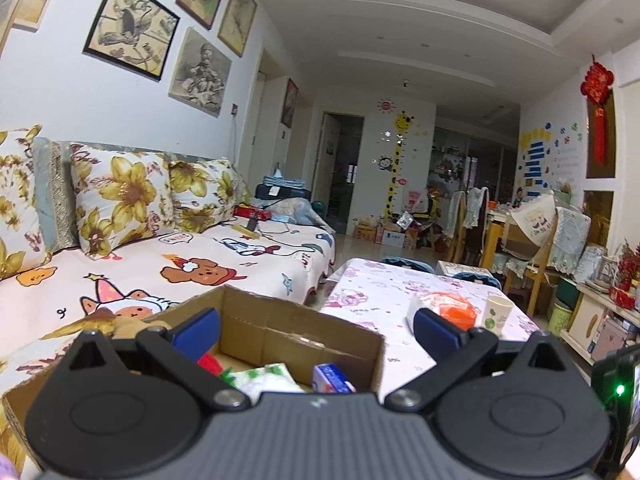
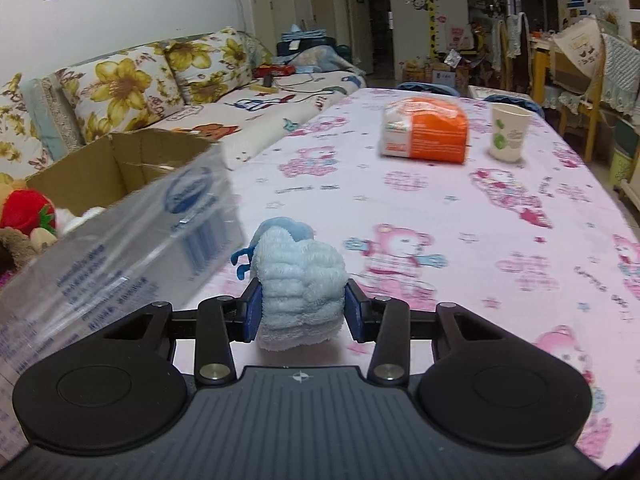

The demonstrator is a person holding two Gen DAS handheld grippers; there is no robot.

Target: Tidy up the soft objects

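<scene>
A fluffy light-blue towel (image 2: 301,280) lies bunched on the pink bear tablecloth (image 2: 460,216). My right gripper (image 2: 303,312) is shut on it, its blue pads pressing in from both sides. Left of it stands a cardboard box (image 2: 120,160) holding a red plush strawberry (image 2: 25,209) and other soft toys. A clear plastic pack with blue print (image 2: 140,248) leans at the box's near side, blurred. My left gripper (image 1: 316,326) hangs open above the cardboard box (image 1: 300,332), nothing between its fingers. Inside the box a white-green tissue pack (image 1: 264,378) and a small blue-white pack (image 1: 332,378) show.
An orange-and-white pack (image 2: 428,128) and a paper cup (image 2: 508,132) stand at the table's far end. A sofa (image 1: 200,268) with flowered cushions runs along the left wall. Chairs and cluttered shelves (image 1: 580,264) fill the right side.
</scene>
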